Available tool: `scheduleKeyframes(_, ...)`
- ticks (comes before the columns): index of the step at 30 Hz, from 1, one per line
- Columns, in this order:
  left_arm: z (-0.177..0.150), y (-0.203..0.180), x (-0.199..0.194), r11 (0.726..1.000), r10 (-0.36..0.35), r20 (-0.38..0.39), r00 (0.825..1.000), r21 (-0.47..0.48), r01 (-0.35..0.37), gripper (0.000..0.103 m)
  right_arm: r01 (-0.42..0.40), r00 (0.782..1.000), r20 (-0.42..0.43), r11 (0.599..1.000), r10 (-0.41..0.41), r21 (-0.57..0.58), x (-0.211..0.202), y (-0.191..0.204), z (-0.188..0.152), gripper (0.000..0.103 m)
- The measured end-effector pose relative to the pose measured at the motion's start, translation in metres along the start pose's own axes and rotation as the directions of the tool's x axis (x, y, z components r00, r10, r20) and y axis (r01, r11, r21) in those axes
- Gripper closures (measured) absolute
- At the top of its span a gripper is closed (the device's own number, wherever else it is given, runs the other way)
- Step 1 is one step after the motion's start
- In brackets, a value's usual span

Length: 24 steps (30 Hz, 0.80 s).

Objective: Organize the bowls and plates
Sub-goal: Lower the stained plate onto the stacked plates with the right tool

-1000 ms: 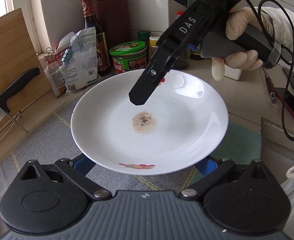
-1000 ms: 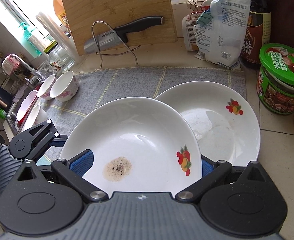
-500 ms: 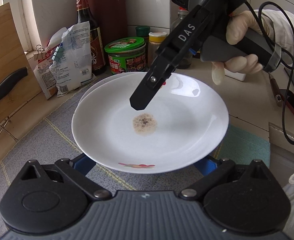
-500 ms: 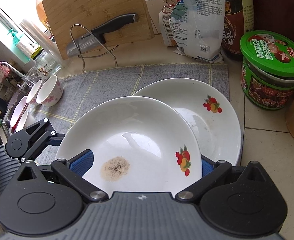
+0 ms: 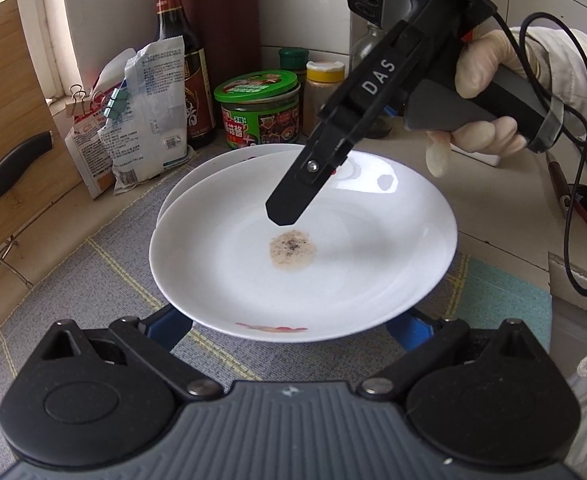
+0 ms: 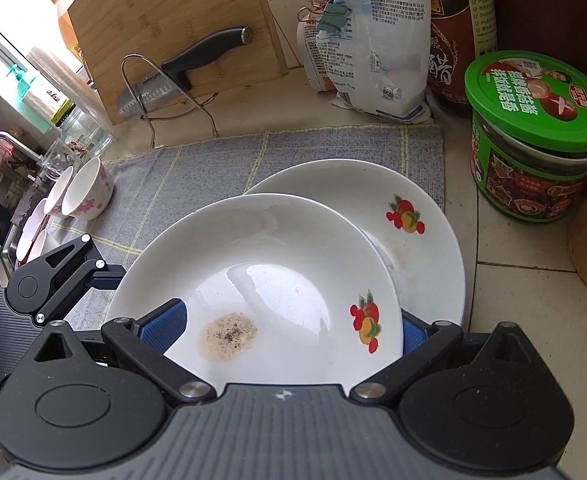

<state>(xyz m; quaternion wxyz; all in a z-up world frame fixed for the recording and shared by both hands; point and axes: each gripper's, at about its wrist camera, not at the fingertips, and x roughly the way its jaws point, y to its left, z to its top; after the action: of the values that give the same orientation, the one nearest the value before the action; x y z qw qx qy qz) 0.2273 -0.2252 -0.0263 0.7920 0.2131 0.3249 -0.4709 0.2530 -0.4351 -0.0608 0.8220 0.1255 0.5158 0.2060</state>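
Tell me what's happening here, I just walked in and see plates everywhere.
A person holds a soiled white plate between two tools: the left hand-held gripper under its near rim, the right hand-held gripper at the opposite side. It hovers over a second plate on the grey mat, apparently to stack them.

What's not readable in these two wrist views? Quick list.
- Left tool: fingertips hidden under the held plate in left view; grip on it unconfirmed.
- Right tool: pad contact hidden by that plate's rim in right view.
- Lower plate: mostly covered; contact between the plates unclear.
- Bowls: small, at right view's left edge; count unclear.
- Knife block: cut off by left view's top.
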Motion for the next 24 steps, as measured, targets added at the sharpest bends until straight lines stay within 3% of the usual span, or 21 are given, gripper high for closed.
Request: scheduleKeyframes(24,0.006,0.01,0.019,1.0,-0.002,-0.025,1.0,0.026,0.002,0.001,0.04,0.999,-0.007,0.999,-0.039,0.011,0.001,-0.009,0.002,0.0)
